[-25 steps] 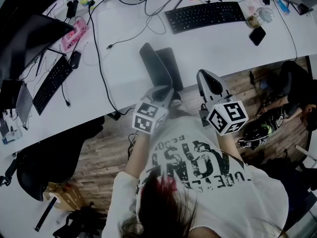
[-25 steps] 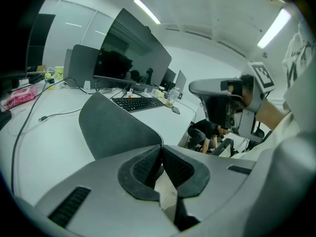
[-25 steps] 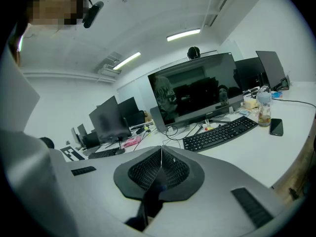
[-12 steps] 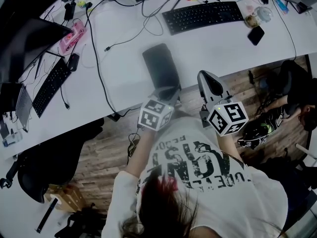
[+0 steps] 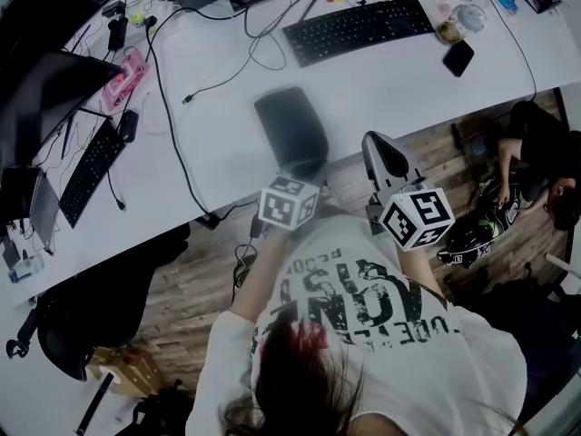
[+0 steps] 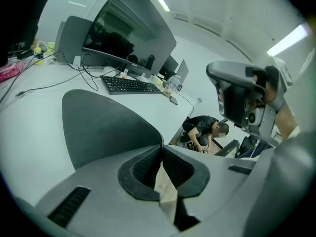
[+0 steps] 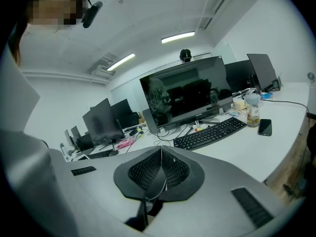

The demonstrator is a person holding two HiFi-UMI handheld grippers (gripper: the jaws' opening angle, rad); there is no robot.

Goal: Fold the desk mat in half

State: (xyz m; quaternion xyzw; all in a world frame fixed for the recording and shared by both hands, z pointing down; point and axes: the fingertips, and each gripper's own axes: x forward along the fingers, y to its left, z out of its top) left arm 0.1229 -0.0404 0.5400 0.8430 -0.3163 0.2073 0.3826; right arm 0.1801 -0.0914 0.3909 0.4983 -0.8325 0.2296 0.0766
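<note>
The dark grey desk mat [image 5: 290, 130] lies doubled over and flat on the white desk [image 5: 399, 89], close to the desk's front edge. My left gripper [image 5: 301, 173] is at the mat's near end and is shut on its edge; in the left gripper view the mat [image 6: 106, 127] runs right into the closed tips of the left gripper [image 6: 162, 144]. My right gripper [image 5: 372, 140] hovers to the right of the mat, over the desk's front edge. It is shut, and the right gripper view shows the right gripper [image 7: 161, 149] with nothing between its pads.
A black keyboard [image 5: 359, 27] and a phone [image 5: 458, 57] lie behind the mat. Cables [image 5: 172, 107], a second keyboard [image 5: 86, 166] and a pink item [image 5: 125, 69] are to the left. A monitor [image 7: 190, 95] stands at the back. A person crouches on the floor at right [image 5: 536, 166].
The mat's raised flap has come down, so the mat now lies flat and doubled. My left gripper has moved forward and right along with it. The right gripper has stayed put.
</note>
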